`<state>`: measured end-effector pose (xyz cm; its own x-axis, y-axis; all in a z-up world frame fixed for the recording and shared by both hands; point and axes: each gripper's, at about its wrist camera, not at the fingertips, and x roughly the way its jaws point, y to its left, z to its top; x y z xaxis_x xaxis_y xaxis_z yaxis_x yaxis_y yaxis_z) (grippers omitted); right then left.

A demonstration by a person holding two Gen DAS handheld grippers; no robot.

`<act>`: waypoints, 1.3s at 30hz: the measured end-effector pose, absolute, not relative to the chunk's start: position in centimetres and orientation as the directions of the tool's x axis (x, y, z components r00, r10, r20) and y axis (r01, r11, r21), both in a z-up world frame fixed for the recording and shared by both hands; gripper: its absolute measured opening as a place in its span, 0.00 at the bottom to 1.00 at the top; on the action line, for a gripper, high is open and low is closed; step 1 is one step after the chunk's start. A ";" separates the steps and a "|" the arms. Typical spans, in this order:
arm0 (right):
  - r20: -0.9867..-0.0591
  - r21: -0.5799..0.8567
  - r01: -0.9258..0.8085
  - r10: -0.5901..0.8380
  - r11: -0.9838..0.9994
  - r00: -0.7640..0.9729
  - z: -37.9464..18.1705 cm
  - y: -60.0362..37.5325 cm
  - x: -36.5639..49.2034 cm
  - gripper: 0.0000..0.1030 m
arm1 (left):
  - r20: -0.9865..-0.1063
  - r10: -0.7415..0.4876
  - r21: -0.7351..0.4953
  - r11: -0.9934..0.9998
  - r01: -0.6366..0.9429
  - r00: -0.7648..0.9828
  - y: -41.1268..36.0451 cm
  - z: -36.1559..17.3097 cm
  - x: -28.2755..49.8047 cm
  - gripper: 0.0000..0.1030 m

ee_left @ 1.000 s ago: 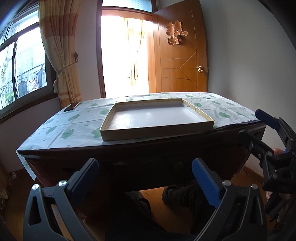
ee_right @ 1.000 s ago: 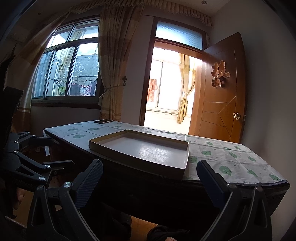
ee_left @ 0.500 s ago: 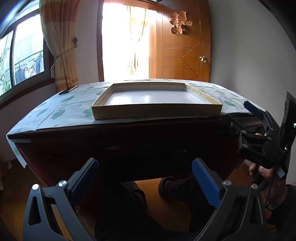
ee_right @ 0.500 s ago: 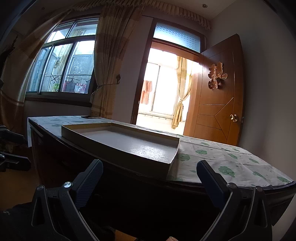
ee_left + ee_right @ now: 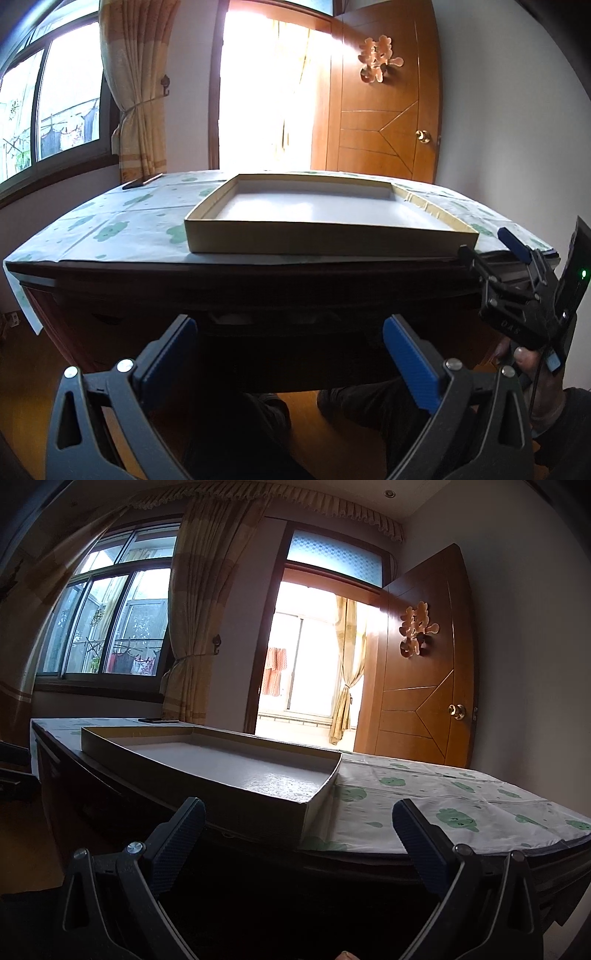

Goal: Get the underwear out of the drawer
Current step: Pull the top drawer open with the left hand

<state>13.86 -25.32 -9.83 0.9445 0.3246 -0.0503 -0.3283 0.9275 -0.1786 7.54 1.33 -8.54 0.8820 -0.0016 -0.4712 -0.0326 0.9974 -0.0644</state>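
Drawer (image 5: pixel 288 325) front dark under the tabletop | left gripper (image 5: pixel 291 350) spread, empty | right gripper (image 5: pixel 299 830) spread, empty | cardboard tray (image 5: pixel 328 242) on top

A room in a home, wooden door (image 5: pixel 424 686) with a gold paper ornament (image 5: pixel 417 631), tied yellow curtains (image 5: pixel 188 627), laundry hanging outside the window (image 5: pixel 107 627), dark wooden table (image 5: pixel 258 295) under a cloth with green pattern (image 5: pixel 122 221)

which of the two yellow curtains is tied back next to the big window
The yellow curtain left of the bright doorway, cinched at its middle beside the large window. The other curtain hangs farther off, seen through that doorway by the brown wooden door.
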 end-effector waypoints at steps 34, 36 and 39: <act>-0.015 -0.183 -0.466 0.471 0.866 0.882 -11.4 -26.9 17.1 0.99 | -0.484 -0.021 -0.043 0.999 0.000 0.875 -0.6 -9.0 6.4 1.00; -0.020 -0.183 -0.462 0.467 0.868 0.884 -11.3 -26.9 17.1 0.99 | -0.483 -0.019 -0.040 0.999 -0.001 0.876 -0.7 -9.0 6.3 1.00; -0.020 -0.188 -0.448 0.453 0.874 0.891 -11.3 -26.9 16.7 0.99 | -0.482 -0.018 -0.036 0.999 0.001 0.876 -0.8 -9.1 6.2 1.00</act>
<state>16.75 -26.95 -11.31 0.8913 0.4529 -0.0202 -0.4482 0.8738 -0.1885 6.15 -0.81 -9.06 0.8757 -0.0179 -0.4825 0.0006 0.9993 -0.0361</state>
